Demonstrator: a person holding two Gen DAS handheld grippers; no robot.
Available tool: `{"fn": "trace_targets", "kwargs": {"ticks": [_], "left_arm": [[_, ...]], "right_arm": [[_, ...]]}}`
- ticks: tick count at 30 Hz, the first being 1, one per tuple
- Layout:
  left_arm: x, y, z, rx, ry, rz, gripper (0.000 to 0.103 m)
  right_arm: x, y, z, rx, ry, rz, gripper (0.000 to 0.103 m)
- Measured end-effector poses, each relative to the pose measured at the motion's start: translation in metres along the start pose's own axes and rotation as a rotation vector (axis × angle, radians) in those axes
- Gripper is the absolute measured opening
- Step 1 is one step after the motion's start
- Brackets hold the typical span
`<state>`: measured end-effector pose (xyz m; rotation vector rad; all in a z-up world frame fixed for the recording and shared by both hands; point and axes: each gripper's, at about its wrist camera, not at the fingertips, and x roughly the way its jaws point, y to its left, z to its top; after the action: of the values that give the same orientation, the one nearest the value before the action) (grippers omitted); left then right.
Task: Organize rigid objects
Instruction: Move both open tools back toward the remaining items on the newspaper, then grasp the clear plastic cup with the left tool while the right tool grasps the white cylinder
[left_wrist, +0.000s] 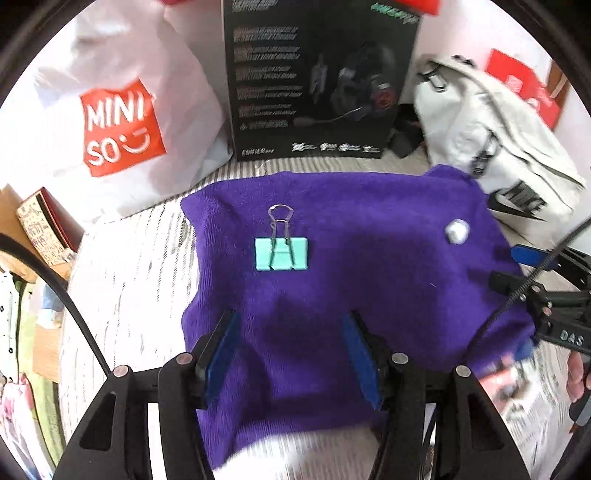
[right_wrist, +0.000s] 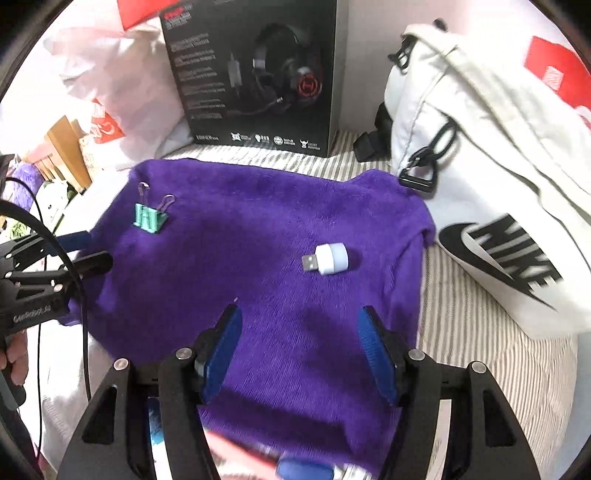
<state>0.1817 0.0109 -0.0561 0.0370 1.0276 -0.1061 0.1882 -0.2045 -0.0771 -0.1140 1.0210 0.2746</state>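
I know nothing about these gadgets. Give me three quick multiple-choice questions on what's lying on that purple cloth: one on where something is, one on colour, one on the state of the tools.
1. Where does the binder clip lie?
A. on the purple towel
B. inside the white Nike bag
C. on the headset box

2. What colour is the clip's body?
A. red
B. mint green
C. black

3. What do the left tool and right tool hold?
A. the clip
B. the white USB plug-in light
C. nothing

Answers:
1 A, it rests on the towel's left part.
2 B, mint body with wire handles.
3 C, only towel shows between each pair of blue pads.
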Motion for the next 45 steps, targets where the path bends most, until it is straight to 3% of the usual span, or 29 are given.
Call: {"fn": "trace_targets", "kwargs": {"ticks": [9,18,23,28,34,42,44,45], "left_arm": [[-0.045,-0.017,-0.062,0.036,0.002,-0.064,0.056],[-0.038,-0.041,-0.11,0.039,0.064,-0.108,0.056],[-0.037,-0.051,-0.119,0.049,0.072,-0.124,0.056],[-0.031,-0.054,-0.125,0.059,0.085,-0.081,0.056],[-0.031,-0.043,-0.132,0.042,0.085,-0.06,0.056],[-0.023,-0.048,-0.13,0.096,0.077,-0.041,0.055],[-0.023,-0.052,-0.131,0.128,0.066,-0.029,0.049],[-0.024,-0.054,-0.132,0.146,0.056,-0.033,0.041]], "right_arm": [[-0.051,-0.003,-0.039,0.061,-0.053,0.008,0.065],[-0.085,-0.013,-0.076,0.033,-0.077,0.007,0.065],[-0.102,-0.019,-0.086,-0.001,-0.086,0.003,0.065],[-0.101,-0.019,-0.099,0.029,-0.083,0.05,0.067],[-0.1,-0.01,-0.112,0.015,-0.093,0.044,0.067],[-0.104,-0.015,-0.122,0.098,-0.119,0.066,0.067],[-0.106,-0.018,-0.126,0.123,-0.125,0.066,0.067],[-0.106,-0.019,-0.128,0.132,-0.125,0.065,0.067]]}}
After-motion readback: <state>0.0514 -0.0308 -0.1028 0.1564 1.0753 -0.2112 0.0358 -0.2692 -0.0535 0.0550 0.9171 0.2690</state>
